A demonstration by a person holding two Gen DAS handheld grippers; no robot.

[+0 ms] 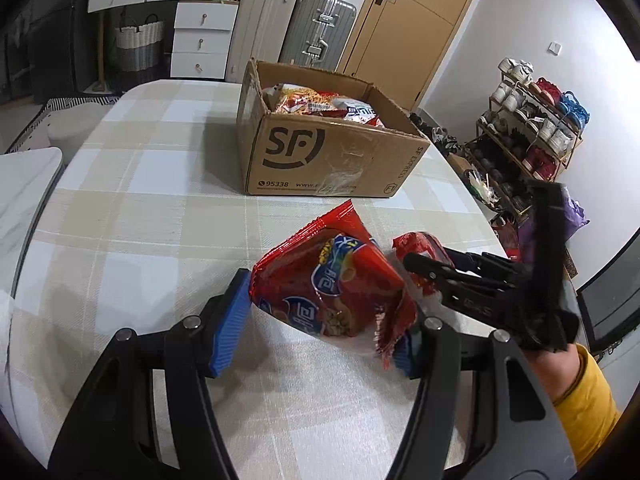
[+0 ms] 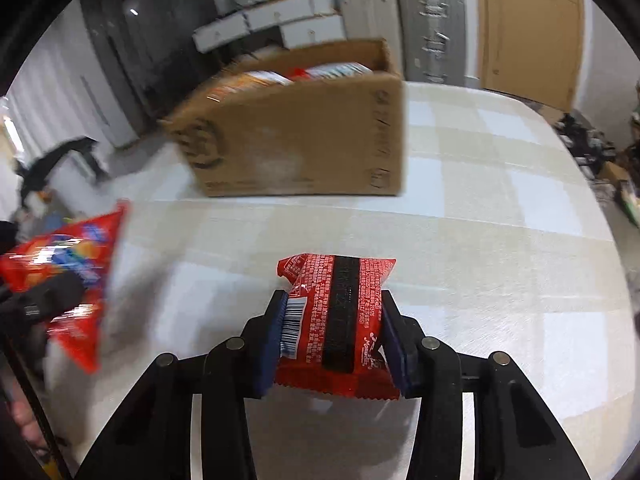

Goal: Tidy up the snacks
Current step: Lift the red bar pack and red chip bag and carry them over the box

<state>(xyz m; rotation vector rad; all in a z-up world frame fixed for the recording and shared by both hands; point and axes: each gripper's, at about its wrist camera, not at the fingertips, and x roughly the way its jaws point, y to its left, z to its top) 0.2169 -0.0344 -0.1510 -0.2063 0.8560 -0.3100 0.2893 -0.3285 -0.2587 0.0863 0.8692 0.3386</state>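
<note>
While both hands are loaded, we flag:
left gripper (image 1: 320, 320): clamped on chip bag (image 1: 332, 280), held above table (image 1: 160, 200)
right gripper (image 2: 334, 336): squeezing small red packet (image 2: 336, 316)
risk: bag held by its crinkly edge, may slip before box (image 1: 320, 148)
left view only: box's snacks sharp
right view only: packet's barcode

Snack packets (image 1: 320, 106) inside box (image 1: 320, 156) on table (image 1: 140, 220), suitcase (image 1: 318, 28) behind.

"SF", "95338" and "SF EXPRESS" on the cardboard box (image 1: 320, 152).
</note>
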